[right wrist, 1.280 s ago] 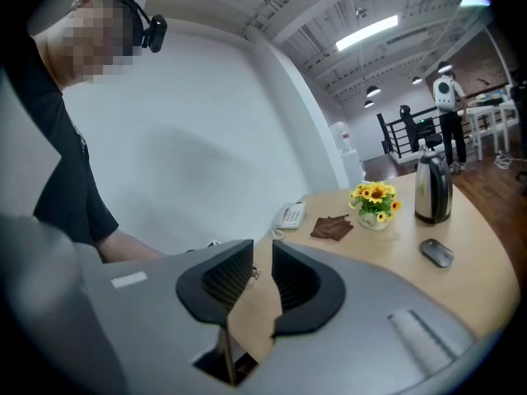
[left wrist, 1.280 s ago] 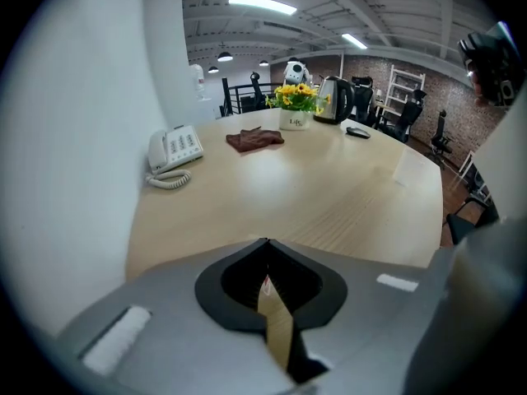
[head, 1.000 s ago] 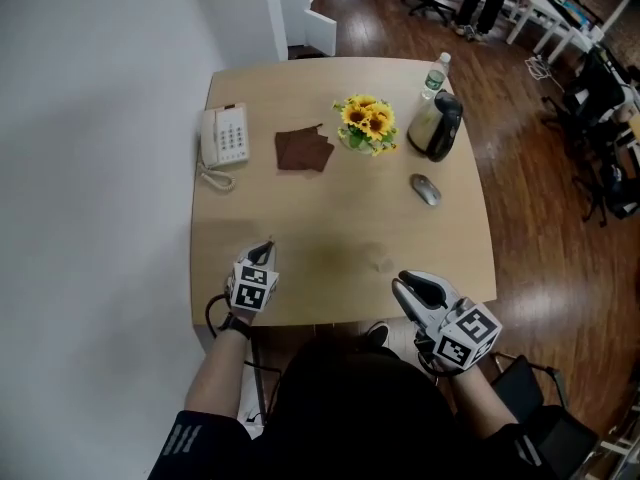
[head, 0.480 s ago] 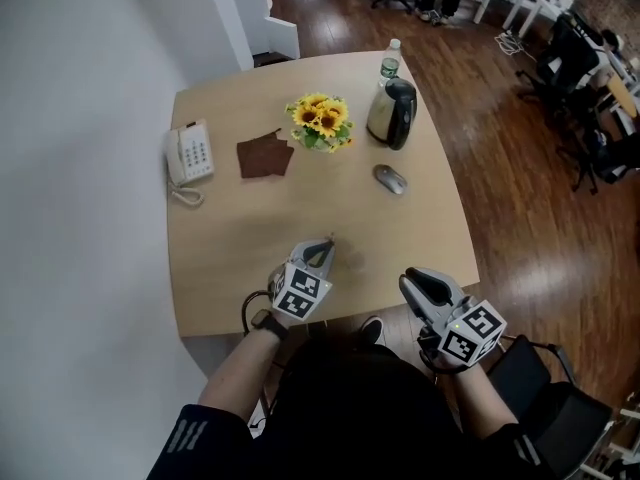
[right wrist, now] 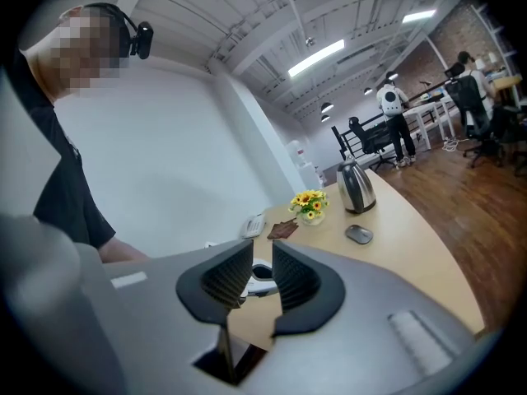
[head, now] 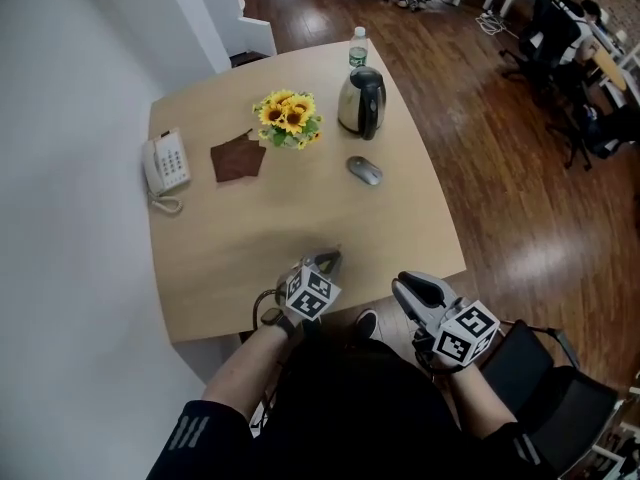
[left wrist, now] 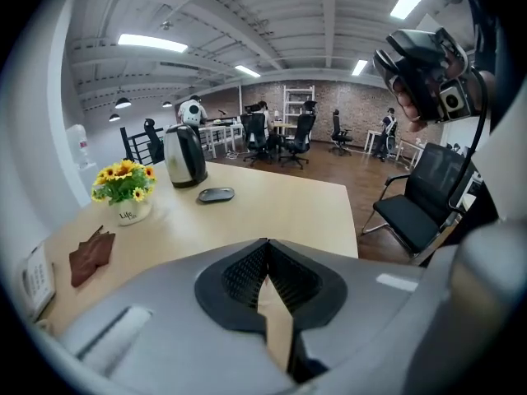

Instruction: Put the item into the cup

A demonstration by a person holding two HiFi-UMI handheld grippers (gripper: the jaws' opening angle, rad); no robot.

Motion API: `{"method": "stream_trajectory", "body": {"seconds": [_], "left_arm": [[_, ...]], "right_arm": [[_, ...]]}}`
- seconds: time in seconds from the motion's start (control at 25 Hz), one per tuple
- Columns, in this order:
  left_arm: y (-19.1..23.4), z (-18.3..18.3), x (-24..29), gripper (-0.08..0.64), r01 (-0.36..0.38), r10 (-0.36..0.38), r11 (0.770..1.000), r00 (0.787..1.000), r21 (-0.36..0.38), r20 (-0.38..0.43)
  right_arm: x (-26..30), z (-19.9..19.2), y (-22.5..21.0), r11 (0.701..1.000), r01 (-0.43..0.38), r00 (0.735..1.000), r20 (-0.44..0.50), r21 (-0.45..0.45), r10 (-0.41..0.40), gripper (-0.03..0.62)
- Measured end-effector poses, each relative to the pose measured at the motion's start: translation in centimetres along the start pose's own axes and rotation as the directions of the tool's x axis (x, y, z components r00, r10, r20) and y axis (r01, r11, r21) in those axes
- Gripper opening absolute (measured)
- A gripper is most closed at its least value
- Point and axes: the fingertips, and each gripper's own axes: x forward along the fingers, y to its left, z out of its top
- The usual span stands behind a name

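My left gripper (head: pixel 327 259) hangs over the front edge of the wooden table (head: pixel 400 228), near its middle. Its jaws are shut with nothing between them, and in the left gripper view (left wrist: pixel 265 247) the pads meet. My right gripper (head: pixel 413 288) is held off the table's front right side. Its pads stand a narrow gap apart and hold nothing (right wrist: pixel 262 260). On the far half lie a grey mouse (head: pixel 365 170) and a brown cloth (head: pixel 238 158). I see no plain cup; only the white pot of the sunflowers (head: pixel 286 118).
A dark kettle (head: pixel 362 102) and a water bottle (head: pixel 358 45) stand at the back right, a white phone (head: pixel 165 162) at the left edge. A black chair (left wrist: pixel 420 200) stands by the table. Office desks, chairs and people are farther off on the wooden floor.
The left gripper moved right along the table's front edge, from near the left corner to the middle, still shut. The head view swung. The right gripper kept its place.
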Motion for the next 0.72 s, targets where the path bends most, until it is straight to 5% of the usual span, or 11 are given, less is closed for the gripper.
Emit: {"method": "stream_trajectory", "body": {"seconds": [0.16,0.4,0.72], "left_arm": [[-1.1,-1.7,1.4,0.006,0.03,-0.031,0.999,0.997,-0.015,-0.071],[-2.0,-3.0,2.3,0.144,0.079,-0.085,0.996,0.988,-0.052,-0.132],[-2.9,-3.9,3.6,0.199,0.107,-0.106,0.994,0.971,-0.01,-0.215]], "right_arm": [[-0.7,-0.2,-0.7,1.0,0.0,1.0,0.0,0.013,0.0,0.083],[-1.2,-0.4,-1.5,1.0,-0.01,1.0,-0.005,0.018,0.01,0.083],[-1.4,-0.3,-2.2,1.0,-0.027,0.999,-0.019,0.016,0.027,0.083]]}}
